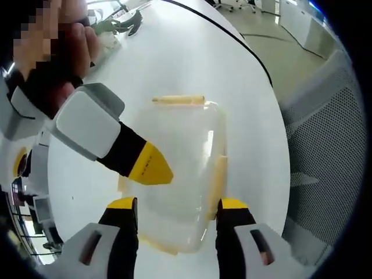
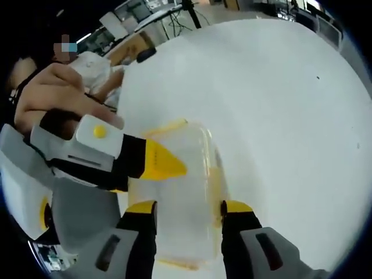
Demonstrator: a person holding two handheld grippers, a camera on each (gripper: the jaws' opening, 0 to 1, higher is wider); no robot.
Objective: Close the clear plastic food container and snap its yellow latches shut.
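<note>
While the jaws of the left gripper (image 1: 177,204) stand apart over the near edge of the clear container (image 1: 174,168), they hold nothing, and the lid seems to lie already on the box. The right gripper (image 2: 189,206) is also spread wide with nothing between its jaws, hovering above the same container (image 2: 174,192), which lies flat on the white table (image 1: 192,64). In the left gripper view the right gripper comes in from the left side, its yellow tip low over the lid, and I cannot tell if it touches. One yellow latch (image 1: 178,100) lies at the far short end and another latch (image 1: 217,177) runs along the right long side; whether they are snapped I cannot tell. For doing this step well, I think one gripper should press the lid flat to stop the light box from sliding, while the other pushes each latch down over the rim until it sits tight. Beyond the table stands a grey mesh chair (image 1: 325,157).
</note>
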